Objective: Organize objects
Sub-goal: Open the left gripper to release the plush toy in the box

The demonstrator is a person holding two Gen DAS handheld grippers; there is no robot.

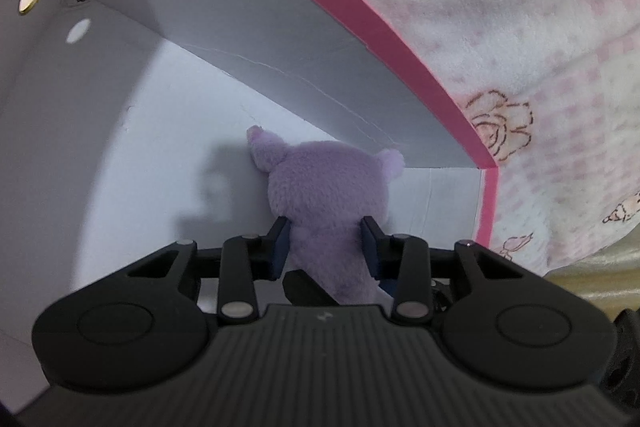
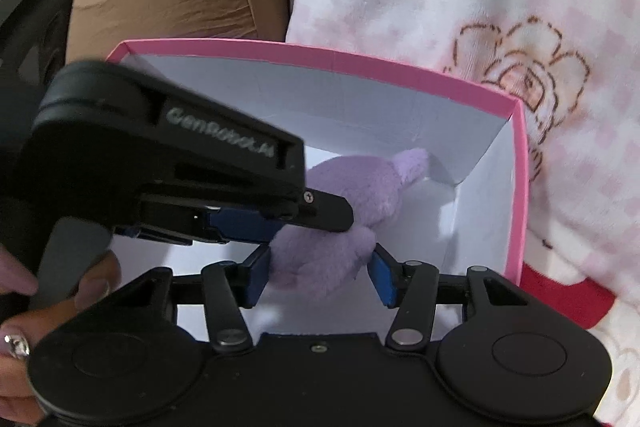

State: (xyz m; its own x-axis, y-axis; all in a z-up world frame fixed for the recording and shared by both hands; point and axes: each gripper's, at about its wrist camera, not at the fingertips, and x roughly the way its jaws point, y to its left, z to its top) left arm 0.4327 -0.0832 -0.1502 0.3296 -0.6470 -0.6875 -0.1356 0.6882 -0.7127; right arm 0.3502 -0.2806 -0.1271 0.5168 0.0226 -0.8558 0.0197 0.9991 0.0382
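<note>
- Lowering a purple plush toy [image 1: 320,195] into a pink box [image 1: 360,23] looked like the step in hand; the toy sat low in the frame, deep between the white inner walls, close above or on the floor.
- Nearest the lens, the left hand-held gripper [image 1: 326,247] pinched the toy's body, both blue pads pressed into the fur.
- In the right wrist view, the right hand-held gripper [image 2: 320,275] straddled the toy's lower end [image 2: 320,259]; its left pad touched the fur, its right pad stood just clear, so it seemed spread rather than clamped.
- Farther off, a pink-and-white blanket [image 2: 480,7] lay under and beyond the box, filling the upper right.
- Next, judging by this, the left pads needed to part and both tools lift straight out without snagging the fur or tipping the wall.
</note>
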